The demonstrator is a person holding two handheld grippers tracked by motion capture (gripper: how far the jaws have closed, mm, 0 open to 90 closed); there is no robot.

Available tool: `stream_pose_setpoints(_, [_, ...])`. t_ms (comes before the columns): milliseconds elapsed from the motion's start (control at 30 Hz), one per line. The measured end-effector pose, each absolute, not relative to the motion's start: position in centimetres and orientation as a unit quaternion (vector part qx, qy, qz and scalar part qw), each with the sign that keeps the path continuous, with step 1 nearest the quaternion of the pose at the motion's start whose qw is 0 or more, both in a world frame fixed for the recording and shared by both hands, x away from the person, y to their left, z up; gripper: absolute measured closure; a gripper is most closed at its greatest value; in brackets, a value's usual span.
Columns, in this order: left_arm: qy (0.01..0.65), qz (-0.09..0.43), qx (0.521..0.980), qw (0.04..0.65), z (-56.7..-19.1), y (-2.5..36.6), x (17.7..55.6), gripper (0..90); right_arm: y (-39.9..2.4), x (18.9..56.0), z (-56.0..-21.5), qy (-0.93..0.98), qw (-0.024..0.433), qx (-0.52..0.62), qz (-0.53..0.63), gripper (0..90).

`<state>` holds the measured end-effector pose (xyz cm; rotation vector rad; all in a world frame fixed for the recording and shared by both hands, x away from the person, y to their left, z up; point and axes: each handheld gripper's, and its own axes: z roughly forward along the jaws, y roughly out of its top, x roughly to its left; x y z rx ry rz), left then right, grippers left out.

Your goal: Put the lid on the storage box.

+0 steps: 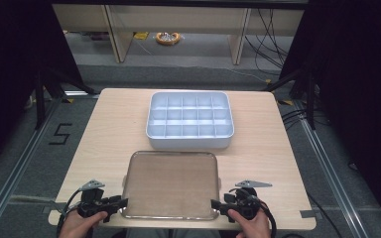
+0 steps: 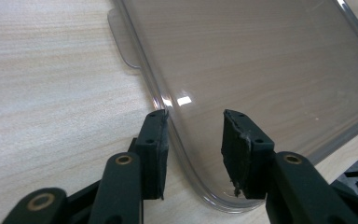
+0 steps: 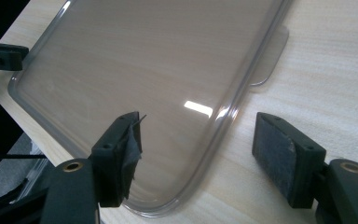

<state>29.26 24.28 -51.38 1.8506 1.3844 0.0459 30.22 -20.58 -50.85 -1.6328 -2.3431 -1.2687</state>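
In the high view, a clear plastic lid (image 1: 171, 184) is lying flat on the near part of the wooden table (image 1: 109, 129), its long axis running left to right, just in front of the pale divided organiser box (image 1: 189, 120), while the left gripper (image 1: 120, 204) and right gripper (image 1: 217, 203) are sitting at its two near corners. In the left gripper view, the jaws are standing apart astride the lid's rounded rim, so closing squarely on that rim looks wise. In the right gripper view, the jaws are gaping wider across the opposite edge, and matching both grips should be keeping the lid level.
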Motion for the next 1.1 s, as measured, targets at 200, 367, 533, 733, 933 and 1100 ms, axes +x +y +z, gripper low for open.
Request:
stream_pose_setpoints(200, [0.542,0.017,0.738,0.403,-51.4,23.9,29.0,60.2,-20.3,30.2,-51.3,-0.722,0.019,-0.540,-0.432,35.9])
stream_pose_setpoints(367, [0.545,0.013,0.734,0.406,-51.5,24.1,28.9,61.6,-20.6,29.8,-51.7,-0.654,0.061,-0.598,-0.460,38.2])
stream_pose_setpoints(533, [0.532,0.022,0.750,0.394,-51.4,24.2,28.9,61.5,-21.0,29.4,-51.7,-0.624,0.089,-0.621,-0.467,43.6])
stream_pose_setpoints(733, [0.541,0.022,0.739,0.401,-51.4,24.2,28.8,61.1,-21.3,29.3,-52.1,-0.626,0.089,-0.617,-0.468,48.9])
stream_pose_setpoints(933, [0.535,0.028,0.746,0.396,-51.4,24.5,28.9,61.1,-21.6,29.4,-52.3,-0.601,0.145,-0.623,-0.479,53.9])
stream_pose_setpoints(1100, [0.523,0.027,0.755,0.393,-51.3,24.1,28.8,60.8,-21.0,29.4,-51.9,-0.633,0.112,-0.592,-0.485,62.8])
